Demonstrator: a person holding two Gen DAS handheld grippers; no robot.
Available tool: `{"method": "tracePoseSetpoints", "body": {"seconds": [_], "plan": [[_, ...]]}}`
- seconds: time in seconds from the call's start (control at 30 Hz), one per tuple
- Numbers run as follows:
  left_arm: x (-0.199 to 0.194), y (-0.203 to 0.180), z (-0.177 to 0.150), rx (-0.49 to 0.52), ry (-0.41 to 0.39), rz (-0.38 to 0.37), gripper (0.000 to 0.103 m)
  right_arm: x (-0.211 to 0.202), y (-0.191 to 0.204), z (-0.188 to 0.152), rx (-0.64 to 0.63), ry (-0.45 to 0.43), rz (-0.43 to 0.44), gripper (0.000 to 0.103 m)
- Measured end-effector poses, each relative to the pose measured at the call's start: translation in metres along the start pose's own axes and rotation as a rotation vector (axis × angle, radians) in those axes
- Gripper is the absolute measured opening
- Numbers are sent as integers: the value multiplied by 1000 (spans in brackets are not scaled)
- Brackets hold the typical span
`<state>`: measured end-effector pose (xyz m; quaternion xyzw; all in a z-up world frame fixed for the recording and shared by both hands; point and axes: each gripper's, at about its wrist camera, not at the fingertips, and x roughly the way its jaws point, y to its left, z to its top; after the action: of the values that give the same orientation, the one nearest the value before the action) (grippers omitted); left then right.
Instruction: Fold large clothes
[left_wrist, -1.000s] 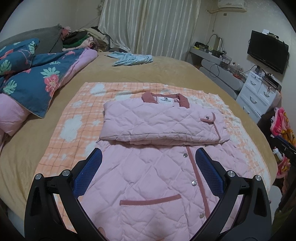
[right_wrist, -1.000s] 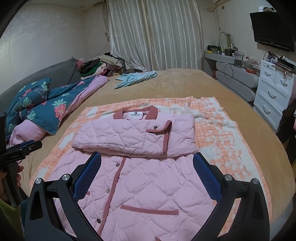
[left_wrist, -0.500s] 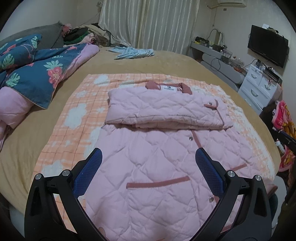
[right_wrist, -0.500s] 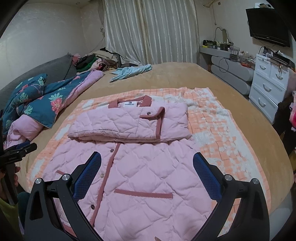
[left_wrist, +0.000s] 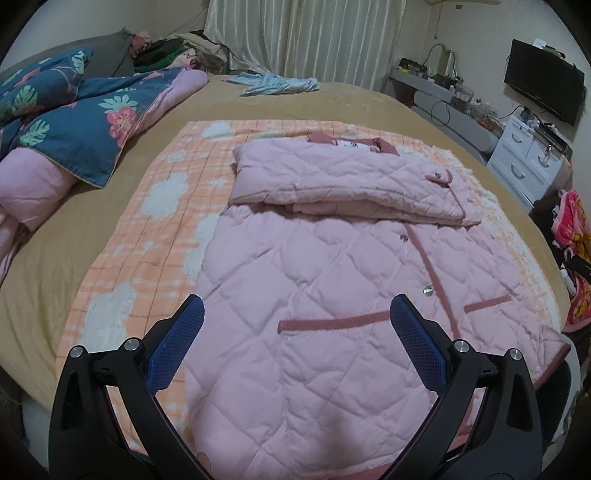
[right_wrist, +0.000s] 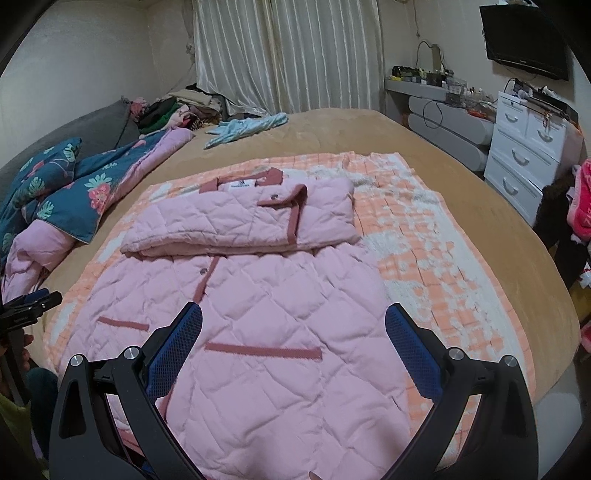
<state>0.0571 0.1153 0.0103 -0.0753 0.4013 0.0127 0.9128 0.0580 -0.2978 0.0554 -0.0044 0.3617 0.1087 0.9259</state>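
Observation:
A pink quilted coat (left_wrist: 332, 280) (right_wrist: 266, 295) with dusty-red trim lies front up on an orange and white checked blanket (left_wrist: 155, 206) (right_wrist: 424, 258). Its sleeves are folded across the chest into a thick band (left_wrist: 343, 181) (right_wrist: 240, 221) below the collar. My left gripper (left_wrist: 295, 321) hovers open above the coat's lower left part, blue pads wide apart with nothing between them. Over the lower hem area near a pocket trim, my right gripper (right_wrist: 293, 325) also stands open and empty. The left gripper's tip (right_wrist: 33, 299) shows at the left edge of the right wrist view.
A blue floral duvet (left_wrist: 74, 125) with pink lining is heaped at the bed's left. A light blue garment (left_wrist: 273, 83) lies at the far end near curtains. White drawers (right_wrist: 524, 155) and a wall television (left_wrist: 543, 88) stand to the right. The bed's near edge is just below the hem.
Both grippers have pulled back toward the coat's hem and the bed's near edge. The coat has not moved, and both stay open.

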Motion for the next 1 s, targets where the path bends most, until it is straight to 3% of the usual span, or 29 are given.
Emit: {"method": "tracePoseSetpoints", "body": {"seconds": [0.63, 1.0], "plan": [[10, 46, -57, -54, 112, 58, 95, 15, -38, -60, 17, 176, -31, 99], [26, 69, -95, -128, 230, 10, 95, 12, -55, -80, 52, 219, -17, 99]]}}
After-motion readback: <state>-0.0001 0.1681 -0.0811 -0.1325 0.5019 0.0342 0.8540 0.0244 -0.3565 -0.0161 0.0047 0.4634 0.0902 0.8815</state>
